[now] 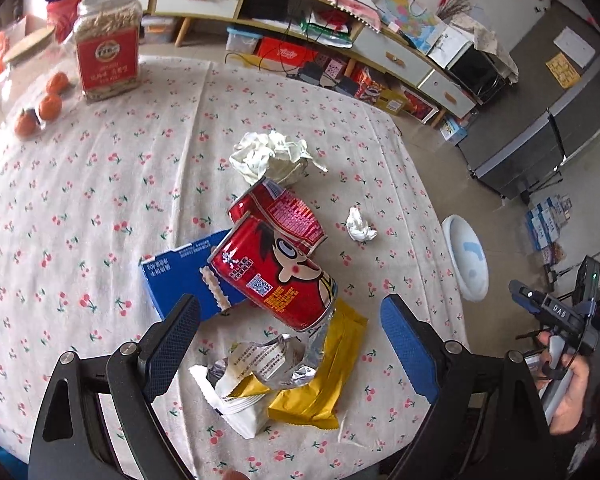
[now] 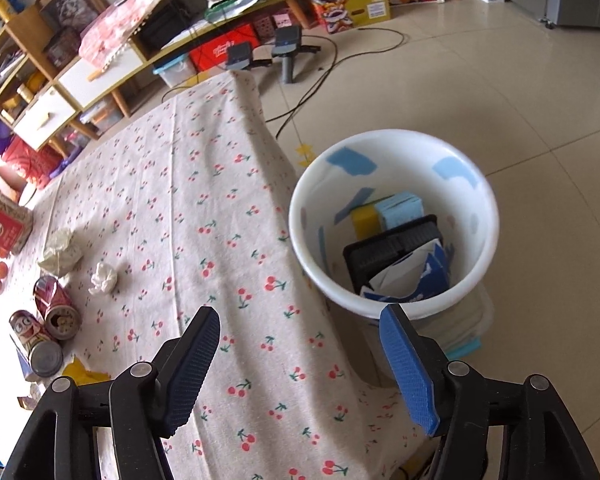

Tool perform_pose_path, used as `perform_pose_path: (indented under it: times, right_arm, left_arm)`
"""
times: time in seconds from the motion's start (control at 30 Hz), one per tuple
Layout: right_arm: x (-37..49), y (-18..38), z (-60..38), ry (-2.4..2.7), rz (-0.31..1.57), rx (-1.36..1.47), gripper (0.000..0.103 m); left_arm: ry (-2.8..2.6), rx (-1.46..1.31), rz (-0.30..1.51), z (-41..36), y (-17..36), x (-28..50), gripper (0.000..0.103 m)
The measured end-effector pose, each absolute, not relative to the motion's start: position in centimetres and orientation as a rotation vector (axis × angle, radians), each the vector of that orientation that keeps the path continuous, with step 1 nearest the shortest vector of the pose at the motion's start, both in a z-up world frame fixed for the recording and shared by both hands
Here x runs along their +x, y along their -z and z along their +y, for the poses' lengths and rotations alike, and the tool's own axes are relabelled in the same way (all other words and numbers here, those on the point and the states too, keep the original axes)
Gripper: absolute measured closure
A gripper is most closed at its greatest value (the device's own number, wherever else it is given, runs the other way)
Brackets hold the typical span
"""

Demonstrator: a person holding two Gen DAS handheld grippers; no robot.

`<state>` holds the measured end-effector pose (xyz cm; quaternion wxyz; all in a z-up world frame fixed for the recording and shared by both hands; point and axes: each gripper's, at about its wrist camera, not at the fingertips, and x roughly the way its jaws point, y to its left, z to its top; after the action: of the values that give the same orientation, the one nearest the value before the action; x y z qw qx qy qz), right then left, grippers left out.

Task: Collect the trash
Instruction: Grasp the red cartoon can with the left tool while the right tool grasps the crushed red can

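Left tongs (image 1: 290, 342), wide and empty, hang over the litter heap; the near can (image 1: 274, 276) lies just beyond the tips, long axis running near-right to far-left. Right tongs (image 2: 300, 364), open and empty, stand by the bin (image 2: 394, 216), farther off.

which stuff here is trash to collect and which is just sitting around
For the job:
- two red cans
- blue carton
- yellow wrapper
- torn foil packet
- big crumpled paper
- small paper wad
- white bin, already holding some trash

Just lying about:
- jar with red label
- oranges
- cherry-print tablecloth
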<state>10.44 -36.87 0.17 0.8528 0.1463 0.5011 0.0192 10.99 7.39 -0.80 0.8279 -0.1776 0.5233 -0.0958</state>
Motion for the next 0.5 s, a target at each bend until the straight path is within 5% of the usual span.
perform_pose_path:
  times: [0.5]
  right_arm:
    - [11.5,0.6,-33.4,-0.074,1.082,0.262,0.032]
  left_arm:
    - [0.074,-0.445,1.209,5.8,5.4,15.4,0.029]
